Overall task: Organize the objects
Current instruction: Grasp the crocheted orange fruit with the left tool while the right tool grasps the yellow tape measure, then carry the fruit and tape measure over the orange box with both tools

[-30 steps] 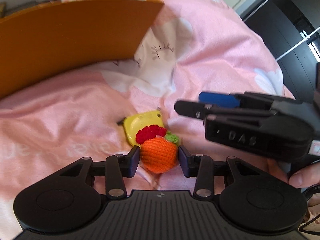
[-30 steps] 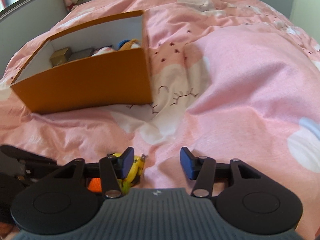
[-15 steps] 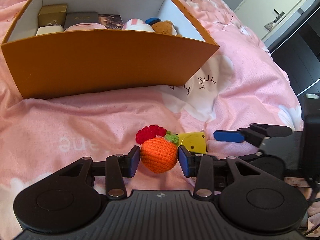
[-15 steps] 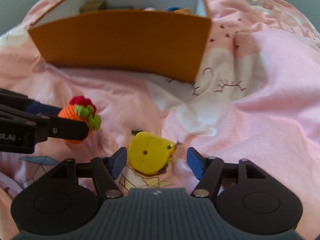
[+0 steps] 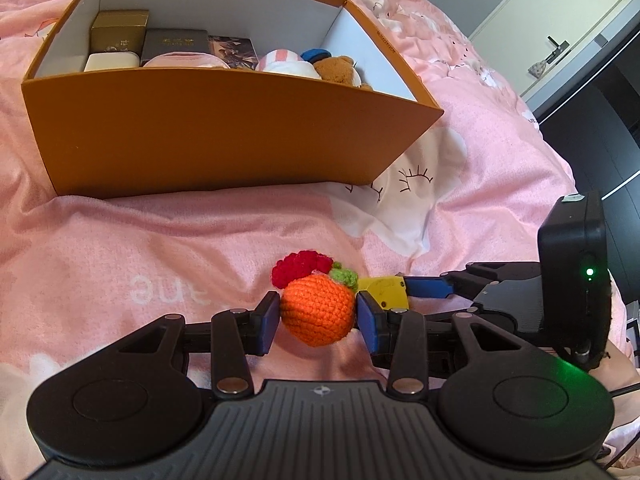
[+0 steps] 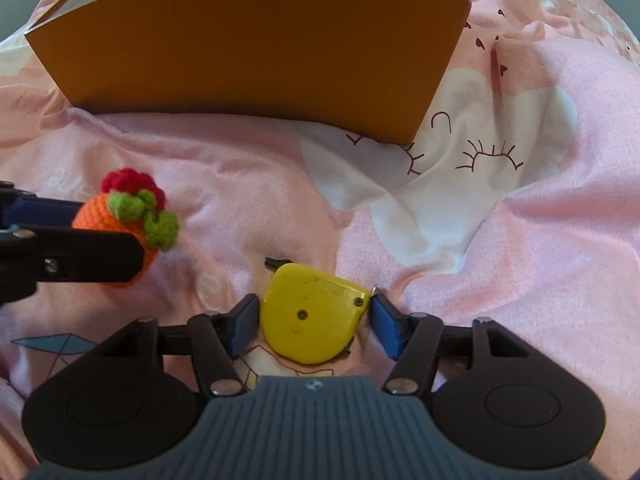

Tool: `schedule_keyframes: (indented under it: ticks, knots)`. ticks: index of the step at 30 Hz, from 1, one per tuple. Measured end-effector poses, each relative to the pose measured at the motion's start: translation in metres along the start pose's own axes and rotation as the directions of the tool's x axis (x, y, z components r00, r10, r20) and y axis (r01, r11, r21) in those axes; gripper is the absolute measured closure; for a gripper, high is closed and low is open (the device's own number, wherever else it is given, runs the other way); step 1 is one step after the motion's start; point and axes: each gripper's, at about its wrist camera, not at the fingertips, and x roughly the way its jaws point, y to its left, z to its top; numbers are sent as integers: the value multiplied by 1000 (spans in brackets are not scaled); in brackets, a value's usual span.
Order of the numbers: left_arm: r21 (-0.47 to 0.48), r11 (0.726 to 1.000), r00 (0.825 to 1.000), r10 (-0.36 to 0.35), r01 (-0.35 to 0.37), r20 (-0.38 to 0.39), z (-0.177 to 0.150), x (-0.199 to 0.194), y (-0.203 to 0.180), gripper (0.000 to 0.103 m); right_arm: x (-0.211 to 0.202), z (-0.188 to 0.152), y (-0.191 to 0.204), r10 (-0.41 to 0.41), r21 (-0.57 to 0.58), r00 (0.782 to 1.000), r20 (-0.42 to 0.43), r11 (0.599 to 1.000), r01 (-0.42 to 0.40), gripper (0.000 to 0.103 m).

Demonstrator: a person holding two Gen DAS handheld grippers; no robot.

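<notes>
An orange cardboard box (image 5: 224, 136) is sitting on the pink bedspread (image 5: 120, 248), open at the top with white inner walls. Inside, along the far side, a gold box (image 5: 119, 32) and a dark box (image 5: 176, 42) are standing next to each other, with a cream block (image 5: 111, 61) lying in front of the gold one. Toward the right end a pink-and-white striped soft toy (image 5: 284, 65) and a brown teddy bear (image 5: 338, 70) are resting against each other, a bit of blue showing just behind them.

In front of the box, the left tongs (image 5: 318, 322) are clamping a crocheted orange fruit (image 5: 318, 310) between their blue pads, squeezing it on both sides. Its red tuft and green leaves are pointing away from the tongs toward the box, and it seems to be hanging just above the bedspread.

Just to its right, the right tongs (image 6: 314, 326) are straddling a yellow tape measure (image 6: 314, 312) that is lying flat on the bedspread. Their pads are touching or nearly touching its two sides; I cannot tell whether they are actually gripping it. The case's long side is running across between the pads, and its small dark tab is poking out at the far left corner, toward the box.
</notes>
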Motion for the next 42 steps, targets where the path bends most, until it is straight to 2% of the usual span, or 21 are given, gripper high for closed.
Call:
schedule_keyframes:
  ticks: [9, 17, 24, 33, 36, 42]
  knots:
    - [22, 1000, 1000, -2, 2, 27, 3, -8, -5, 56, -12, -2, -3, 24, 16, 999, 36, 1000, -25, 42]
    - [46, 999, 997, -23, 20, 74, 12, -23, -13, 56, -52, 10, -1, 30, -32, 989, 142, 999, -26, 44]
    - [57, 998, 989, -48, 41, 137, 29, -42, -19, 56, -99, 25, 0, 56, -105, 965, 256, 994, -29, 44]
    - [75, 997, 973, -47, 30, 226, 71, -62, -19, 56, -145, 69, 2, 78, -219, 914, 397, 976, 12, 44]
    - [74, 997, 967, -36, 18, 254, 89, -64, -17, 56, -146, 91, 2, 73, -252, 899, 432, 967, 43, 44]
    - [68, 998, 963, -31, 14, 268, 123, -55, -6, 56, -135, 132, -2, 79, -294, 897, 435, 954, 58, 44]
